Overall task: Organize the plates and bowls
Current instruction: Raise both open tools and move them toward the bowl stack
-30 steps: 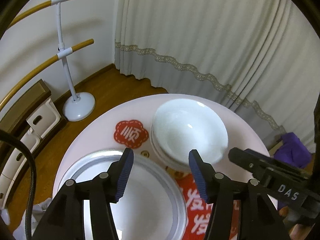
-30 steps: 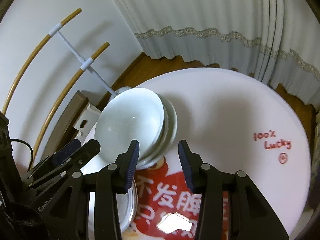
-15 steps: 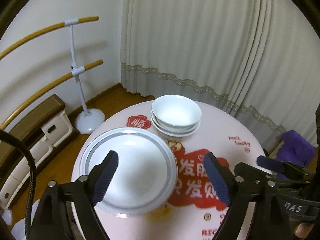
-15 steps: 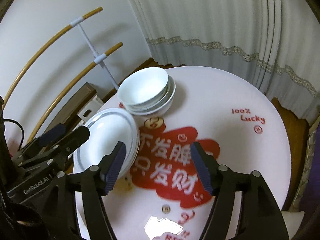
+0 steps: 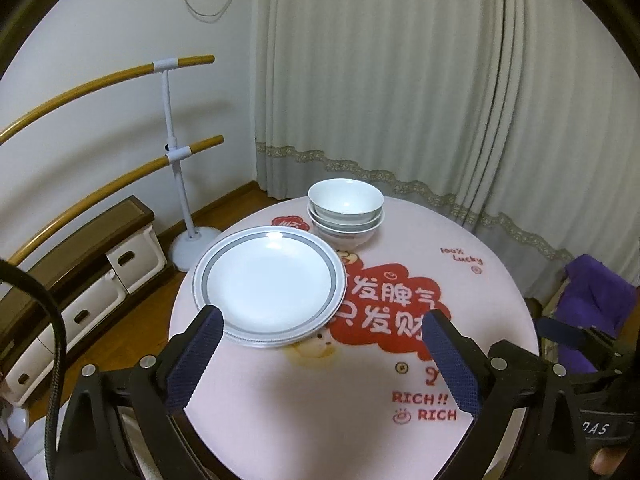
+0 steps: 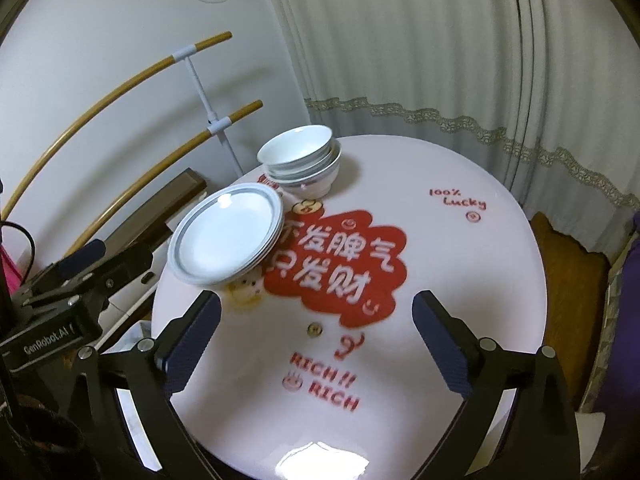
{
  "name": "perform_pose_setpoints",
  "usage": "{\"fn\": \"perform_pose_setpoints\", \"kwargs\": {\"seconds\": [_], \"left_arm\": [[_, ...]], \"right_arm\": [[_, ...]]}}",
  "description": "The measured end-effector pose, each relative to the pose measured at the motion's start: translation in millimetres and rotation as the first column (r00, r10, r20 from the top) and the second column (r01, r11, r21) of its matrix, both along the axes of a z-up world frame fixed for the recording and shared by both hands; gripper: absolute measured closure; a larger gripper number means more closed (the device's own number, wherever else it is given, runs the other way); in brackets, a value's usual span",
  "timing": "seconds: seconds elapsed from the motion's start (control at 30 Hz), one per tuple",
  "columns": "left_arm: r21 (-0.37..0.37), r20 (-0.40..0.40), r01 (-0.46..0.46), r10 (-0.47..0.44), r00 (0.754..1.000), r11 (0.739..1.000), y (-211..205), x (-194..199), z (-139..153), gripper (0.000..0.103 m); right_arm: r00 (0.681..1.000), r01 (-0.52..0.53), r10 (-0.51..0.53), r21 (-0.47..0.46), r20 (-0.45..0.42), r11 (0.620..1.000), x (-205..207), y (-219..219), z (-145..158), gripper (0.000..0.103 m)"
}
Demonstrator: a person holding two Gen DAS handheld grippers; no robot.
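Note:
A stack of white bowls (image 5: 346, 212) (image 6: 302, 164) stands at the far side of the round pink table (image 5: 500, 320) (image 6: 460, 240). In front of it, to the left, lies a stack of white plates with grey rims (image 5: 270, 270) (image 6: 228, 238). My left gripper (image 5: 320, 358) hangs over the table's near part, its jaws opening wide with nothing between them. My right gripper (image 6: 316, 344) is likewise held back from the dishes, jaws opening and empty. The left gripper shows at the left edge of the right wrist view, and the right gripper at the right edge of the left wrist view.
A white stand with wooden bars (image 5: 176, 168) and a low cabinet with white drawers (image 5: 100, 276) are left of the table. Pale curtains (image 5: 400, 80) hang behind it. A purple cloth (image 5: 596, 300) lies at the right. Red lettering covers the table's middle.
Both grippers have pulled back and up from the bowl stack and plates, and their jaws have spread from narrow to wide. The dishes now look small and far.

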State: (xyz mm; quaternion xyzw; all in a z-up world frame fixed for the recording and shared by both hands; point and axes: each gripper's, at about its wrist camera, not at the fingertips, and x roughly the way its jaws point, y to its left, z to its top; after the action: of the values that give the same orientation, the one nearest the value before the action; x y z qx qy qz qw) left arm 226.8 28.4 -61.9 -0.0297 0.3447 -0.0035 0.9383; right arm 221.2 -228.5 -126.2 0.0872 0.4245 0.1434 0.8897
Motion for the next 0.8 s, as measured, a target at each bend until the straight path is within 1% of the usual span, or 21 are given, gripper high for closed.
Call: {"fn": "perform_pose_setpoints", "kwargs": {"seconds": [0.1, 0.2, 0.37, 0.53, 0.67, 0.8], "left_arm": [[-0.004, 0.004, 0.008, -0.008, 1.000, 1.000, 4.0, -9.8, 3.9, 0.005], [-0.013, 0.005, 0.024, -0.024, 1.000, 1.000, 13.6, 0.6, 13.9, 0.004], [0.000, 0.005, 0.033, -0.033, 0.999, 0.999, 26.7, 28.9, 26.8, 0.003], [-0.028, -0.022, 0.071, -0.072, 0.997, 0.997, 37.5, 68.8, 32.0, 0.003], [-0.050, -0.057, 0.062, -0.065, 0.996, 0.997, 49.7, 106.2, 34.8, 0.003], [-0.076, -0.091, 0.058, -0.065, 0.994, 0.995, 58.4, 152.3, 35.9, 0.003]], "right_arm": [[1.000, 0.005, -0.005, 0.017, -0.001, 1.000, -7.2, 2.9, -0.9, 0.005], [1.000, 0.018, -0.018, 0.023, 0.013, 1.000, -3.5, 5.3, 5.9, 0.005], [0.999, 0.038, -0.039, 0.015, 0.035, 0.999, 13.5, 11.6, 17.7, 0.005], [0.998, 0.053, -0.053, 0.003, 0.035, 0.999, 44.1, 20.2, 24.1, 0.004], [0.998, 0.059, -0.058, -0.015, 0.028, 0.998, 74.1, 25.1, 24.2, 0.004], [0.998, 0.062, -0.061, -0.032, 0.010, 0.998, 108.1, 28.4, 20.1, 0.004]]}}
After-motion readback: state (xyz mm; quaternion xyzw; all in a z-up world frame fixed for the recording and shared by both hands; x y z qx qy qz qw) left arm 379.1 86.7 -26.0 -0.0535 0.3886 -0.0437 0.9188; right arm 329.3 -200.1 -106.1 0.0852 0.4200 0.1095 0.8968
